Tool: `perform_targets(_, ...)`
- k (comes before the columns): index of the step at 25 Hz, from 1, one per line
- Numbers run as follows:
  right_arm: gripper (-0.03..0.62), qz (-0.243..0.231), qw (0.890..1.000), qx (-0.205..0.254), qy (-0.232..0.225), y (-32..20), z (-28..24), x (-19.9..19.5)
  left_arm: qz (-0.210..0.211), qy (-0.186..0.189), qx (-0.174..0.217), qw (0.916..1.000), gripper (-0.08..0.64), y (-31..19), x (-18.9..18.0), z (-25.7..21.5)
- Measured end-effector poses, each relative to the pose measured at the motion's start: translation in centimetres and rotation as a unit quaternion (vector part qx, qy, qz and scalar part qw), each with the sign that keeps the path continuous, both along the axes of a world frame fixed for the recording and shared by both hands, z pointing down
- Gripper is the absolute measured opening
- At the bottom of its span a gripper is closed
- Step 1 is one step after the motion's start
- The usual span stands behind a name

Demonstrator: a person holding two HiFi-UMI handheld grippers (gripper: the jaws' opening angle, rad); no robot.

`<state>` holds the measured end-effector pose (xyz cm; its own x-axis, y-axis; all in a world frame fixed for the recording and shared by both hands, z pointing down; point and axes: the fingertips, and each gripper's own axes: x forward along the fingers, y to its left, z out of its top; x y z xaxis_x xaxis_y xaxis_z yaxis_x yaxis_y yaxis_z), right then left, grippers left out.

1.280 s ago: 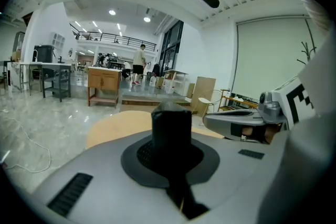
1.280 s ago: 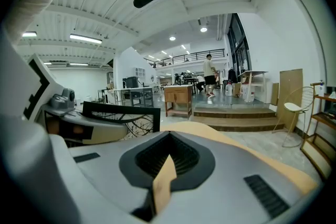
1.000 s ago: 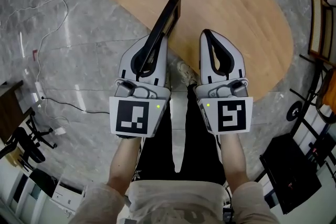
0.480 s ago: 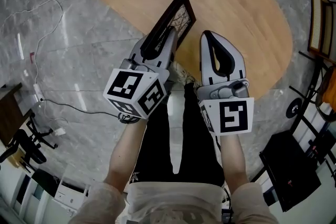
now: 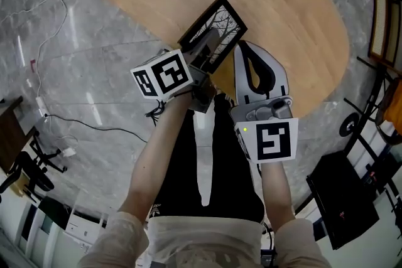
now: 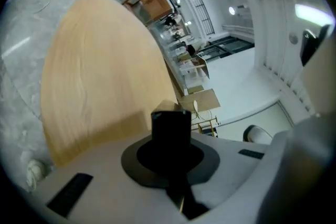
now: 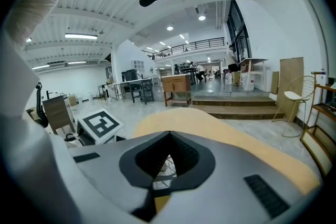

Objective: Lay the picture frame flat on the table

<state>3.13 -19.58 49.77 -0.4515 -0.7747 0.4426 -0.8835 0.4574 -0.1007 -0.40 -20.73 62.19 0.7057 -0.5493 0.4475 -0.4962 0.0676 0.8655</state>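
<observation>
At upper centre of the head view, my left gripper (image 5: 202,52) pinches the tilted frame (image 5: 218,23); I'd lower it gently flat onto the table (image 5: 289,3). My right gripper (image 5: 246,48) is pressed together, empty.

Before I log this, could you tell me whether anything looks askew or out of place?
The picture frame is askew: clamped in the left gripper, it is tilted over the table's near edge, not yet flat.
</observation>
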Motion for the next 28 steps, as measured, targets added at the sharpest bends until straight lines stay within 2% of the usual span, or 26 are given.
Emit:
perform_targets(3,0.006,-0.003,1.000,-0.014,-0.009,0.3,0.7,0.3,-0.031,0.043,-0.047,0.9974,0.018,-0.2,0.7,1.9)
perform_targets(9,0.006,-0.006,0.999,-0.016,-0.031,0.0,1.3,0.1,-0.044,0.066,-0.068,0.9945,0.018,-1.8,2.3,3.4)
perform_targets(14,0.006,-0.006,0.999,-0.022,-0.042,0.3,1.7,-0.1,-0.074,0.131,-0.113,0.9821,0.018,-2.0,2.8,4.5)
perform_targets(20,0.006,-0.005,0.999,-0.023,-0.037,0.1,1.8,0.6,-0.071,0.125,-0.121,0.9822,0.018,-1.8,2.8,5.3)
perform_targets(28,0.006,0.005,0.999,-0.025,-0.033,0.7,2.0,1.9,-0.058,0.087,-0.127,0.9864,0.020,-1.7,2.8,5.7)
